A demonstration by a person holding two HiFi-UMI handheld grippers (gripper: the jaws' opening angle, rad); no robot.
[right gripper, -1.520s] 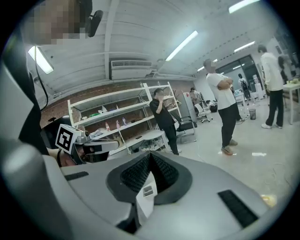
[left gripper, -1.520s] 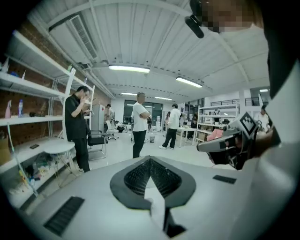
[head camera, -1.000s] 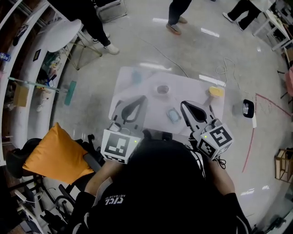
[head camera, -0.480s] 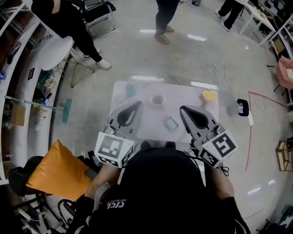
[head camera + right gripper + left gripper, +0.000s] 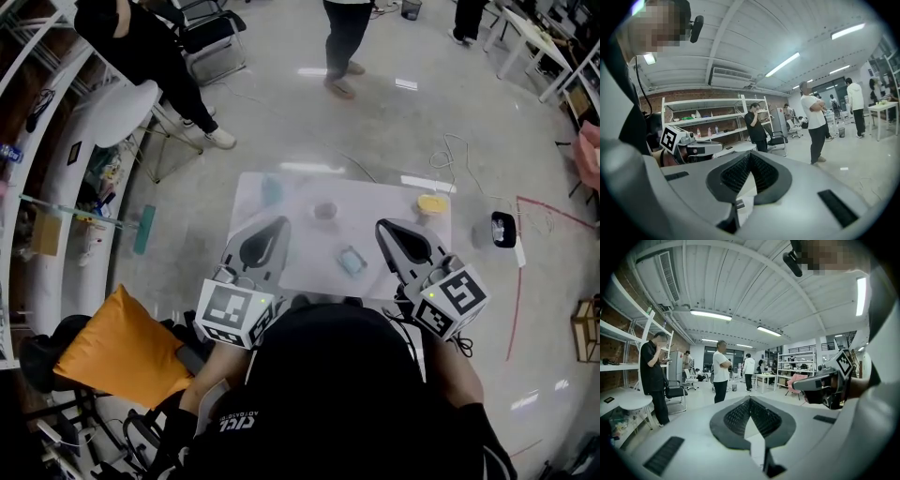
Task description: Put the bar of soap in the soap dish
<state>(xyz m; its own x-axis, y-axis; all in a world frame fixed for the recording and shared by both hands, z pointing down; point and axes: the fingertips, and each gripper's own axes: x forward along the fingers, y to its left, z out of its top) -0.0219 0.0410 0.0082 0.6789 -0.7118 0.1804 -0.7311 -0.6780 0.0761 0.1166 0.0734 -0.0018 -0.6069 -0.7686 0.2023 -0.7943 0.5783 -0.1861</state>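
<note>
At the tips of your right gripper (image 5: 750,154), the ribbed black pads are pressed together with nothing between them. Your left gripper (image 5: 750,399) is clenched the same way, tips meeting and empty. You hold both over the near edge of the white table (image 5: 384,202), pointing out across the room rather than down at it, the left on one side and the right on the other.

Between the two grippers in the head view lies a small pale blue rectangular tray, seemingly the soap dish (image 5: 352,261), nearer your right gripper and touching neither. The yellow lump by the far right corner of the table looks like the bar of soap (image 5: 432,203), well apart from the dish. A small grey bowl (image 5: 324,210) sits near the far middle, and a blurred teal thing (image 5: 272,190) near the far left corner.

Beyond the table, two people stand on the pale floor, and an orange cushion (image 5: 117,323) lies to your left.
</note>
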